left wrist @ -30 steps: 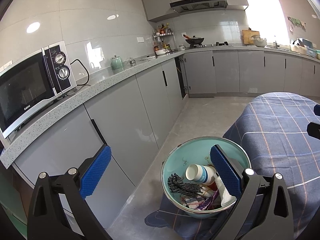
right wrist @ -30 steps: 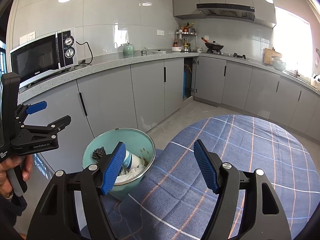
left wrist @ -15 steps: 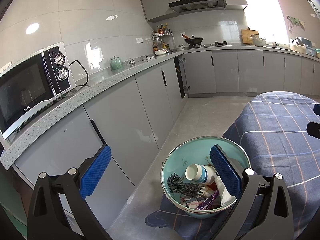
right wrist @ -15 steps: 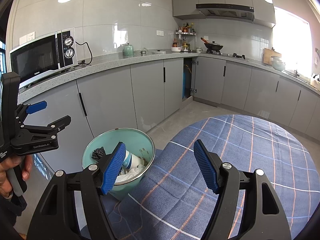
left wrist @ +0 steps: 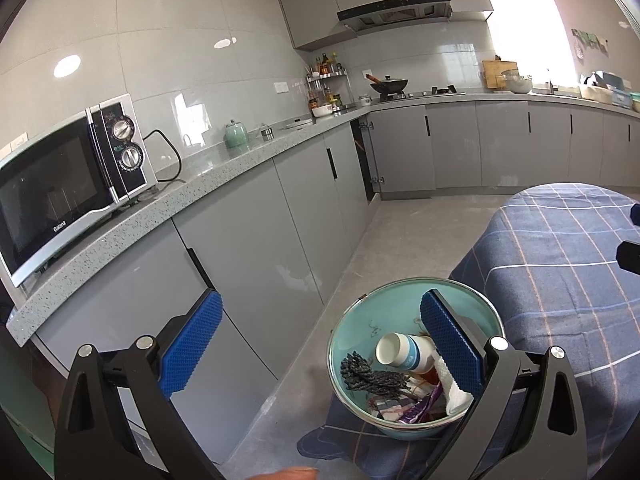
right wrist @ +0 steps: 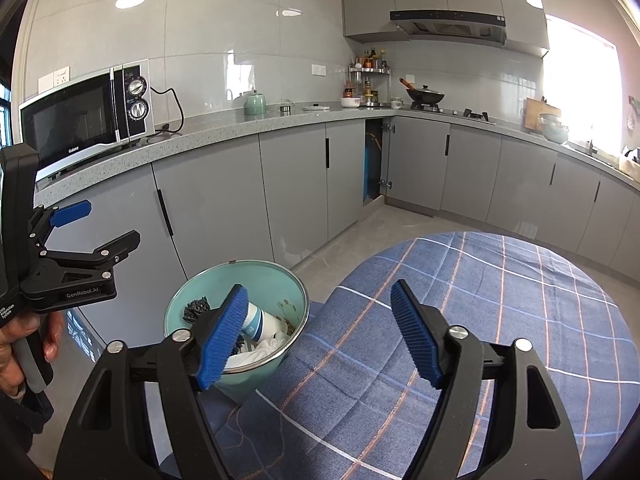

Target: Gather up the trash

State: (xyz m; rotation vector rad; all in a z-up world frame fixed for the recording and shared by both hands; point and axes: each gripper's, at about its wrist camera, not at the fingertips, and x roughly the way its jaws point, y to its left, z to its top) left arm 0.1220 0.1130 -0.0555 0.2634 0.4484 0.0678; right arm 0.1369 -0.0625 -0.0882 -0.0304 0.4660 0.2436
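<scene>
A teal enamel basin (left wrist: 384, 308) (right wrist: 264, 280) stands at the edge of a table with a blue plaid cloth (left wrist: 560, 272) (right wrist: 480, 300). In it lie a white paper cup with a blue band (left wrist: 404, 354) (right wrist: 258, 322), a dark twisted bundle (left wrist: 368, 376), white tissue (left wrist: 450, 384) and a purple wrapper (left wrist: 420, 404). My left gripper (left wrist: 320, 298) (right wrist: 111, 221) hangs open beside the basin, over the floor, holding nothing. My right gripper (right wrist: 319, 287) hovers above the cloth just right of the basin. Its jaws are opening, with nothing between them.
A grey speckled counter with a microwave (left wrist: 60, 188) (right wrist: 80, 120) runs along the left, with grey cabinets beneath. One cabinet door (right wrist: 374, 160) stands ajar in the corner. A strip of bare floor (left wrist: 400, 232) separates the cabinets and the table. A hand (right wrist: 24, 340) holds the left gripper's handle.
The right gripper's jaws stand slightly wider than before. Both hands and the basin keep their places.
</scene>
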